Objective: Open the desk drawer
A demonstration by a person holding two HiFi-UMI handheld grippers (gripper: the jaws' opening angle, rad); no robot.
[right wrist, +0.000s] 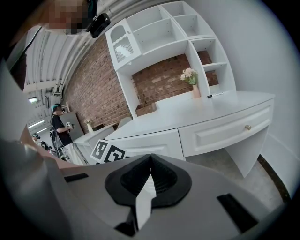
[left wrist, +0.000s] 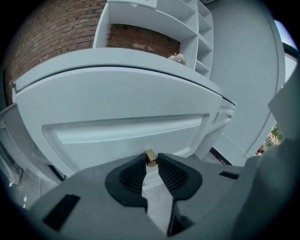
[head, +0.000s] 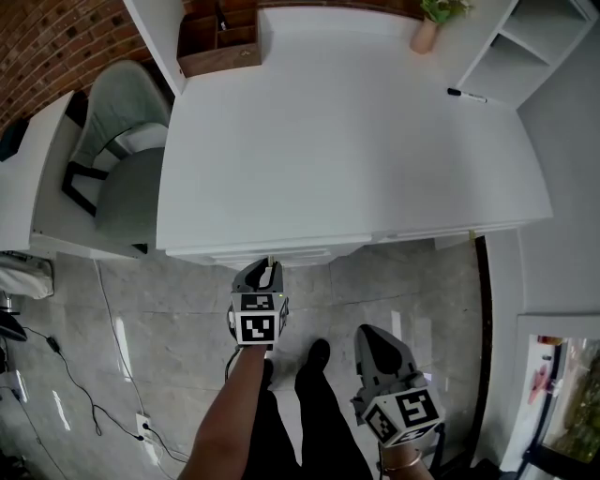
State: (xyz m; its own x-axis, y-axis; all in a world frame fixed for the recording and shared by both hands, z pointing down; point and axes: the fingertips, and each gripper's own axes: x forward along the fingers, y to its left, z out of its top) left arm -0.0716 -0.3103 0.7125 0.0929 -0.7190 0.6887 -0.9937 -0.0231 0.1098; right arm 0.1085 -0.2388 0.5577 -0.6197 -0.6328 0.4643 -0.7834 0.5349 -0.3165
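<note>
The white desk [head: 347,141] has a closed middle drawer [left wrist: 126,131] with a recessed panel and a small brass knob [left wrist: 150,158] on its lower edge. My left gripper [left wrist: 150,161] is up against the drawer front, its dark ribbed pads closed on the knob at their tips. In the head view the left gripper [head: 270,266] touches the desk's front edge at the centre. My right gripper [head: 375,339] hangs low over the floor, away from the desk, and is shut with nothing in it [right wrist: 150,161].
A grey chair [head: 127,159] stands left of the desk. On the desktop are a wooden organiser [head: 220,42], a vase with flowers [head: 427,28] and a pen [head: 466,94]. A second drawer with a knob [right wrist: 247,127] is to the right. Cables [head: 103,394] trail on the tiled floor.
</note>
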